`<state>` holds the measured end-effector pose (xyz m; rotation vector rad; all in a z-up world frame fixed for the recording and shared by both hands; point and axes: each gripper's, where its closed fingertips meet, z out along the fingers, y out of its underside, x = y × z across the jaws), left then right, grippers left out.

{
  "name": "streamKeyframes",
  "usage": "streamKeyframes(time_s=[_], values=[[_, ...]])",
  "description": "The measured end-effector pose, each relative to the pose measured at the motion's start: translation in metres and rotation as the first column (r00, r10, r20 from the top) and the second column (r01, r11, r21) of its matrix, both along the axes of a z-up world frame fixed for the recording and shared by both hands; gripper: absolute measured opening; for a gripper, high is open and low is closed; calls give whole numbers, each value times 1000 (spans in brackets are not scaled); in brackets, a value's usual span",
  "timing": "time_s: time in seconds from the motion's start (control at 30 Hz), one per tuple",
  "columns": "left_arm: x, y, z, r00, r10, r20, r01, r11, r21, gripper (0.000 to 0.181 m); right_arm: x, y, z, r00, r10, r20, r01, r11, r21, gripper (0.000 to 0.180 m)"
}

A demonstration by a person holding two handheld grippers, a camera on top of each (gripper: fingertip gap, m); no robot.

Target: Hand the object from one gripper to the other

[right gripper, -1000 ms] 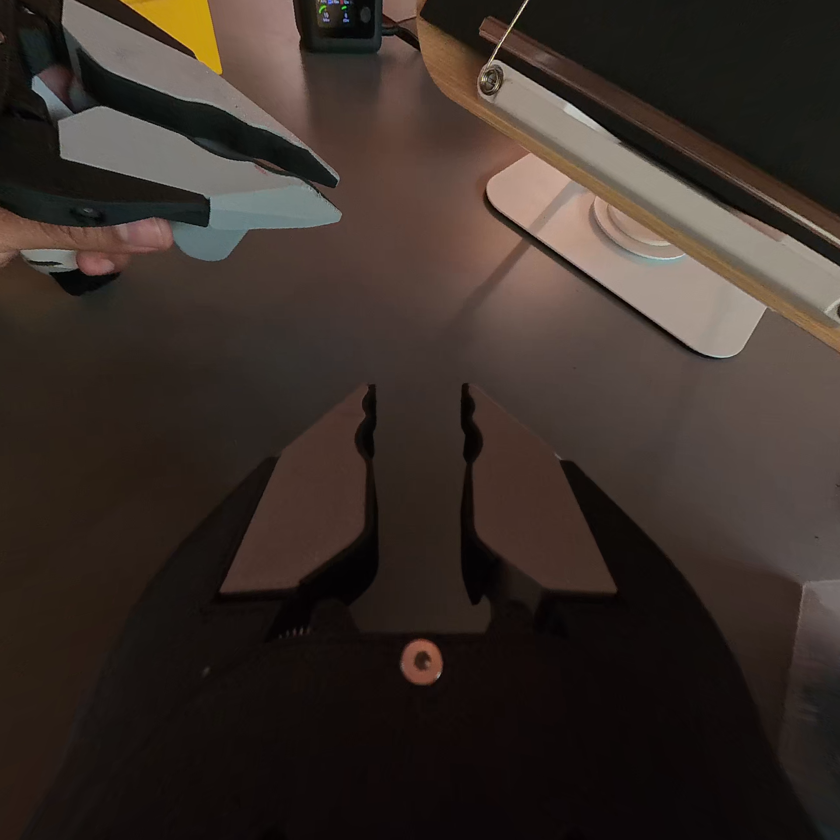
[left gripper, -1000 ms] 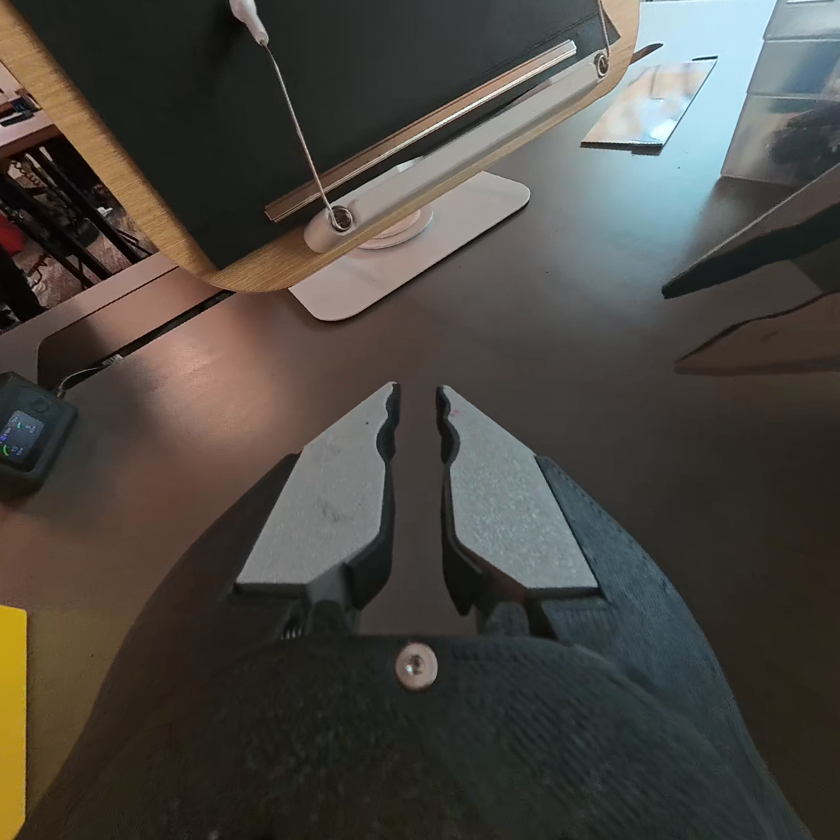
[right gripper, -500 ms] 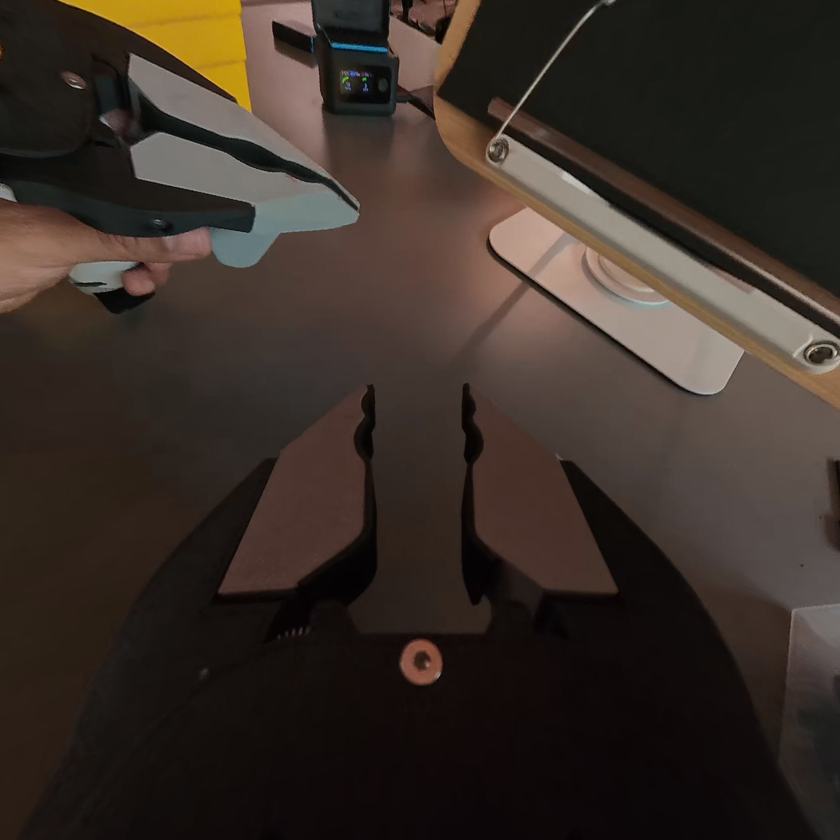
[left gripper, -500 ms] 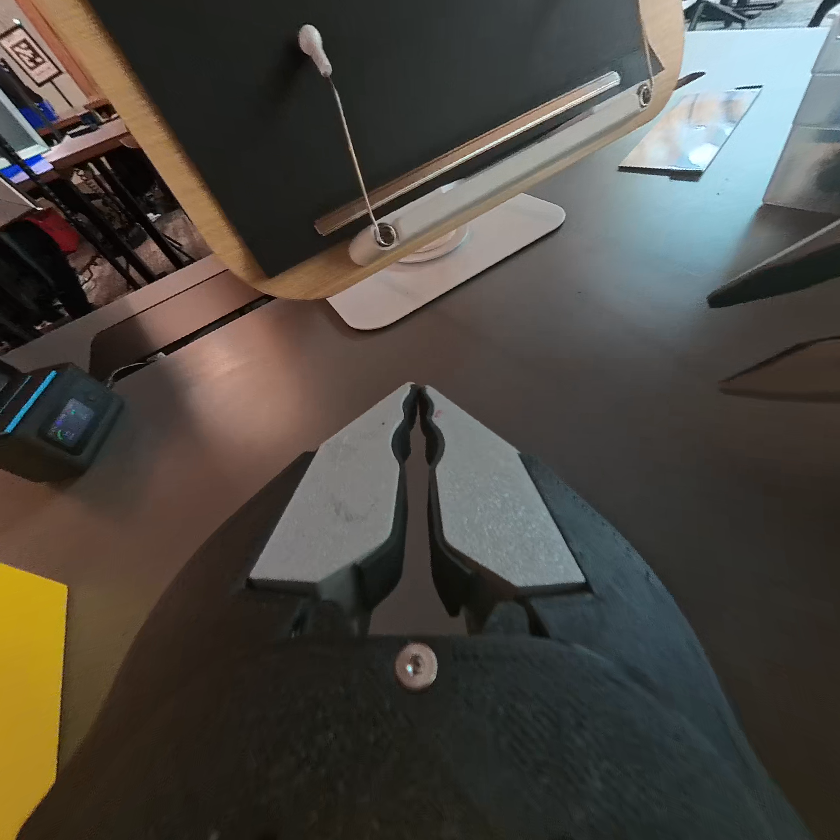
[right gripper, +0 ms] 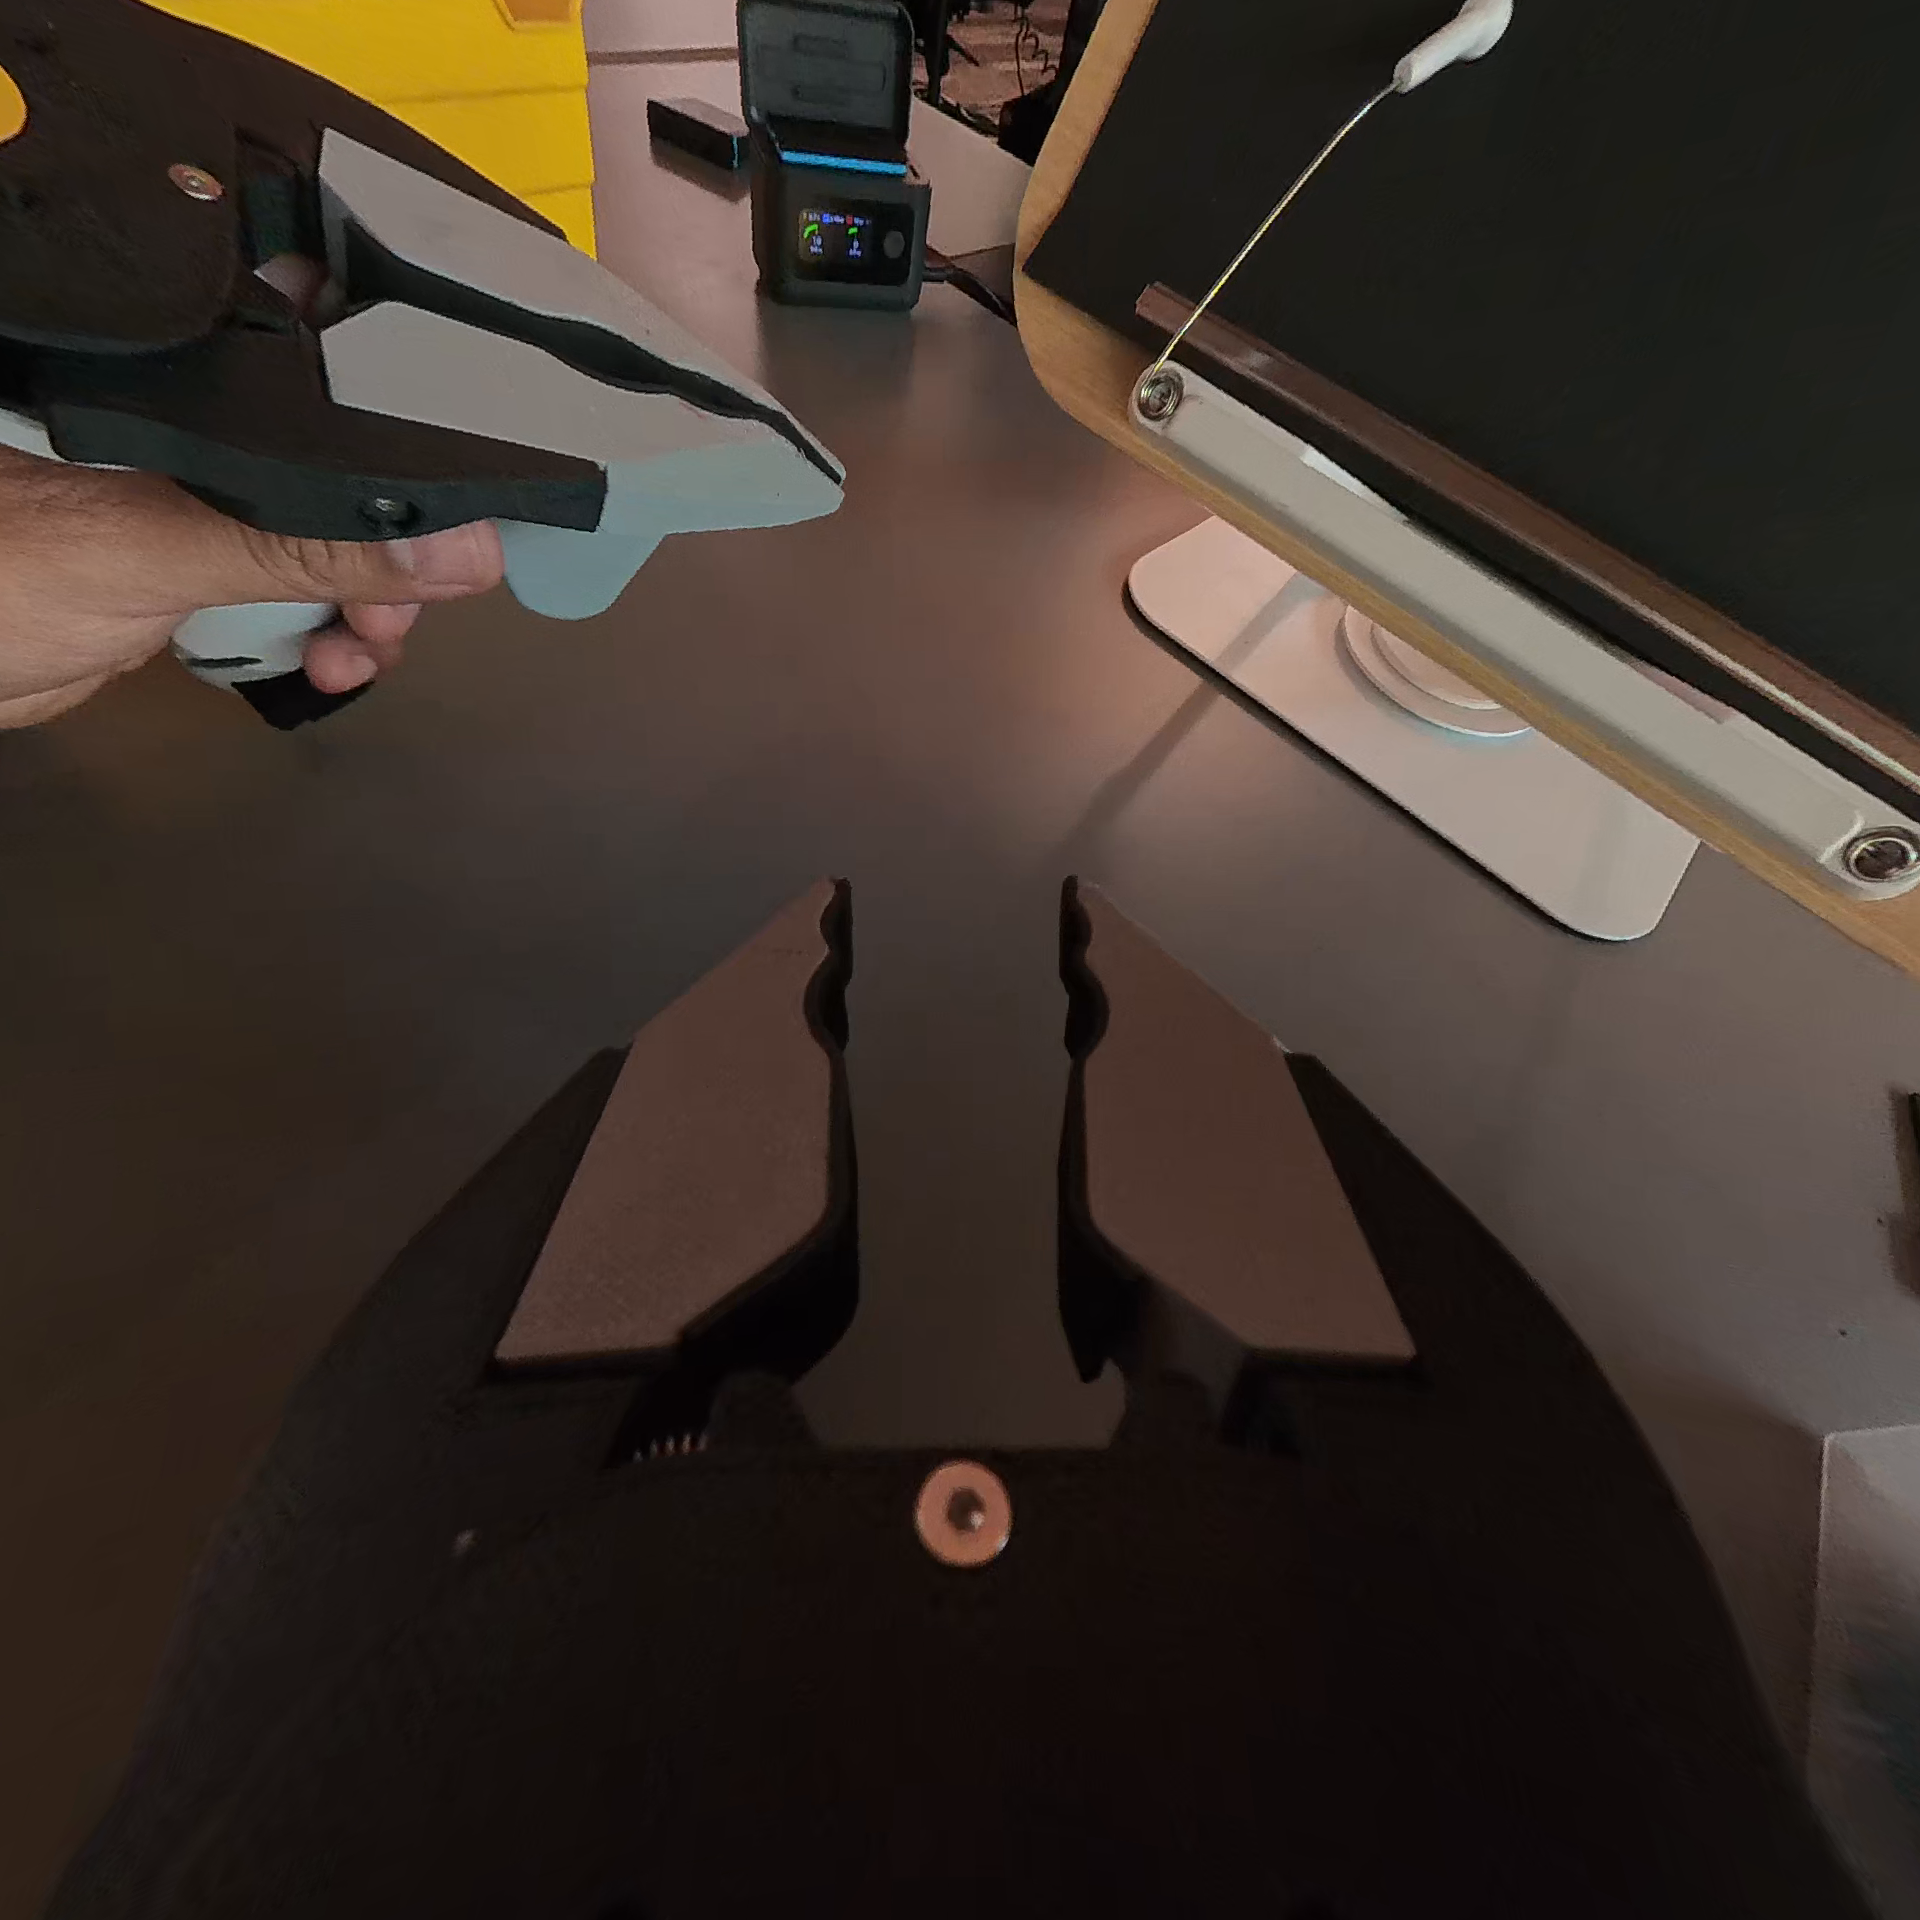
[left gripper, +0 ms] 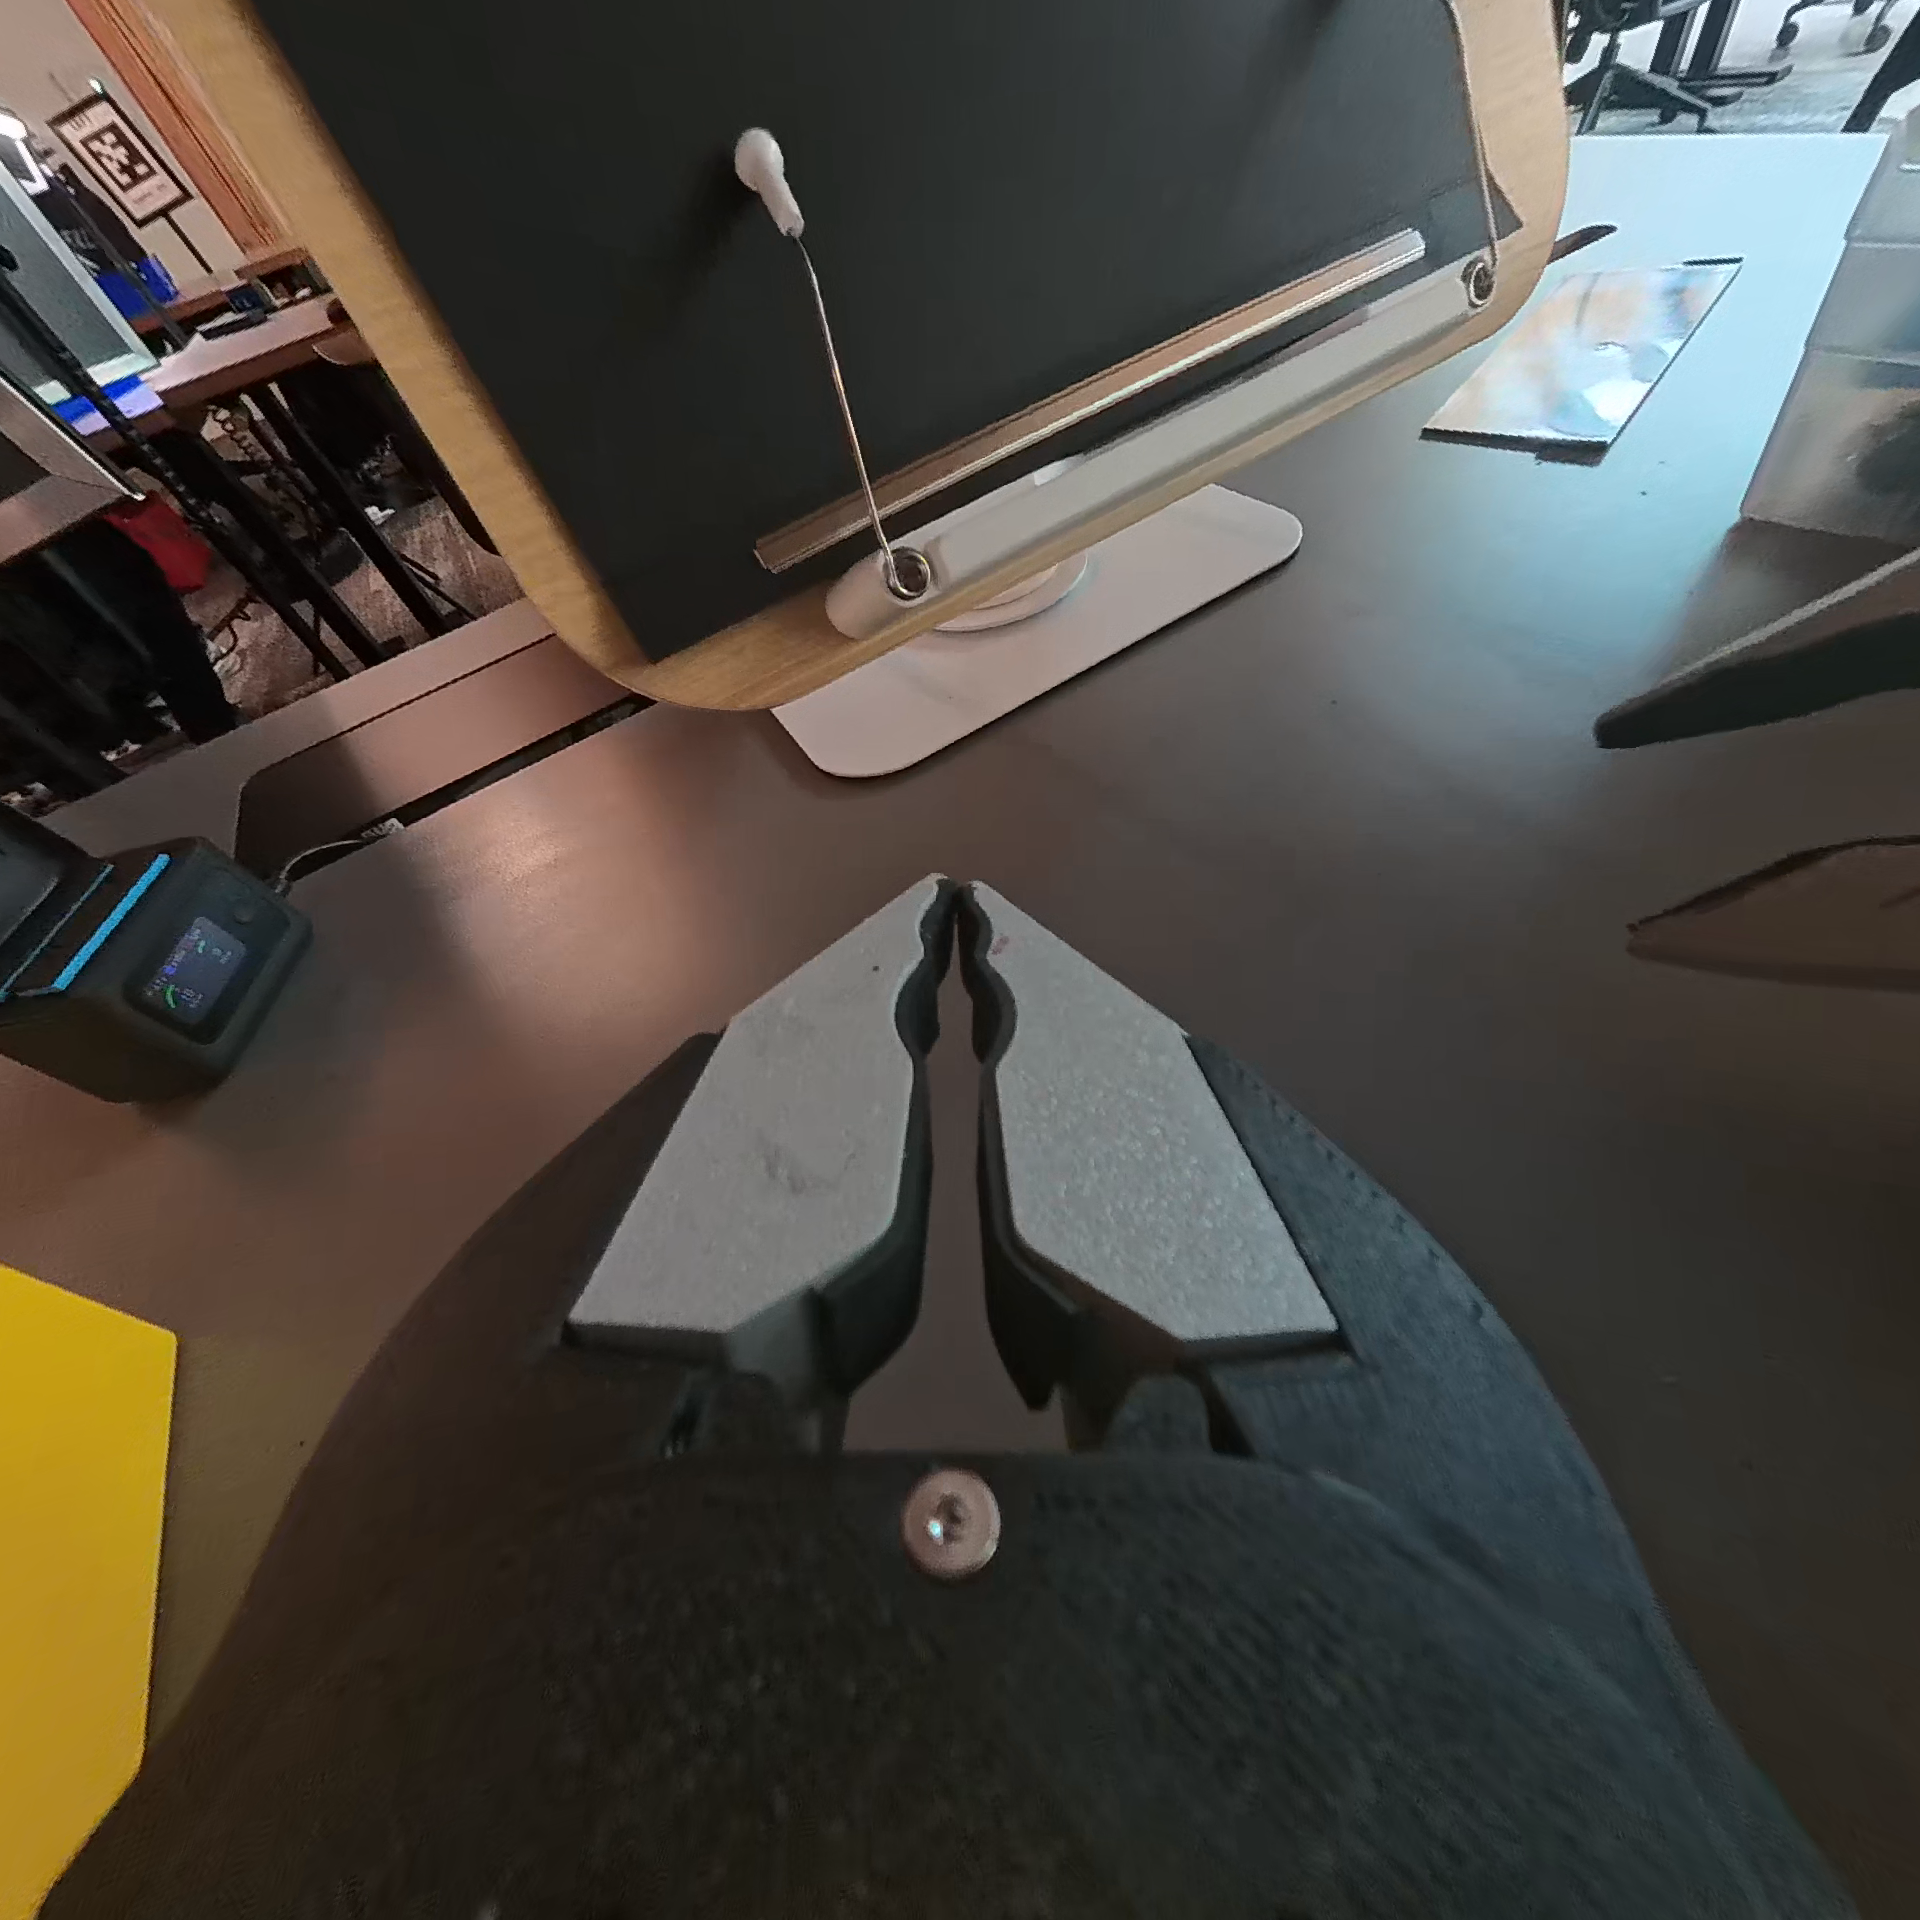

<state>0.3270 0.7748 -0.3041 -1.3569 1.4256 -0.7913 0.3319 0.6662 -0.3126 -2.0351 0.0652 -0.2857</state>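
Observation:
My left gripper [left gripper: 954, 896] is shut with nothing between its grey fingers, held above the dark table [left gripper: 1351, 1039]. It also shows in the right wrist view [right gripper: 821, 473] at the upper left, held by a hand [right gripper: 208, 592], fingers together. My right gripper [right gripper: 951, 904] is open and empty, low over the table. Its two finger tips enter the left wrist view [left gripper: 1616, 831] from the right edge, apart. No loose object for a handover shows in either view.
A wood-framed black board stand [left gripper: 935, 260] on a white base [left gripper: 1143, 592] stands ahead; it also shows in the right wrist view [right gripper: 1558, 208]. A small black device with a lit screen [left gripper: 177, 966], a yellow object [left gripper: 62, 1558], a glossy flat sheet [left gripper: 1579, 343] and clear boxes [left gripper: 1860, 364] are around. The white base [left gripper: 1143, 592] sits 20 cm or so from the ends of my right fingers. It is also in sight in the right wrist view [right gripper: 1464, 790].
My left gripper has closed from slightly open to shut. Both views have tilted up a little, showing more of the stand. My right gripper has stayed open.

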Motion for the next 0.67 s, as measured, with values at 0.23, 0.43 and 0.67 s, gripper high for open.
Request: streamKeyframes(time_s=[0.23, 0.43, 0.67], values=[[-22, -23, 17, 992, -121, 23, 122, 989, -84, 22, 7, 0, 0, 1000, -12, 7, 12, 1000, 17, 36], [-113, -48, 72, 961, -276, 23, 277, 954, -117, 25, 4, -3, 6, 1000, 3, -15, -2, 999, 45, 40], [-238, 71, 110, 948, -135, -289, 152, 988, 38, 36, -8, -1, 10, 999, 44, -11, -44, 998, 53, 42]])
